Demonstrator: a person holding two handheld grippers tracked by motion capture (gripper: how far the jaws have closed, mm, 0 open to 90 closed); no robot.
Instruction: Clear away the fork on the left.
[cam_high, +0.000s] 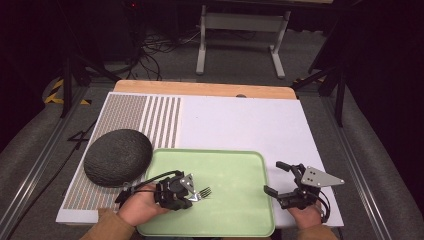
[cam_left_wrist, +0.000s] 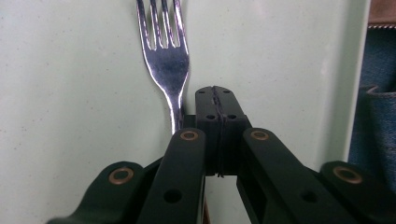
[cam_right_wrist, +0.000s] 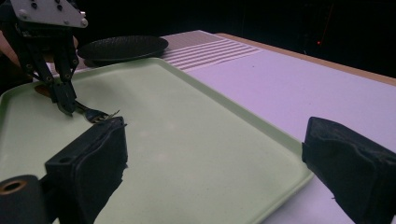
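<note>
Down on the green tray (cam_high: 235, 165), the left gripper (cam_high: 192, 196) has its fingers (cam_left_wrist: 219, 116) pressed together beside the neck of a metal fork (cam_left_wrist: 166, 56), which lies near the tray's front-left corner. Off the tray's right edge, the right gripper (cam_high: 275, 177) holds its fingers (cam_right_wrist: 93, 154) wide apart above the surface (cam_high: 240, 120).

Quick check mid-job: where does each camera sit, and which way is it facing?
High view: above the person's side, looking forward and down on the green tray; both hands and the left gripper and right gripper show.
Left gripper view: rides the left gripper, looking down past its shut jaws at the fork lying beside them.
Right gripper view: rides the right gripper, low, facing across the tray between open jaws.
All three share tray and fork.
</note>
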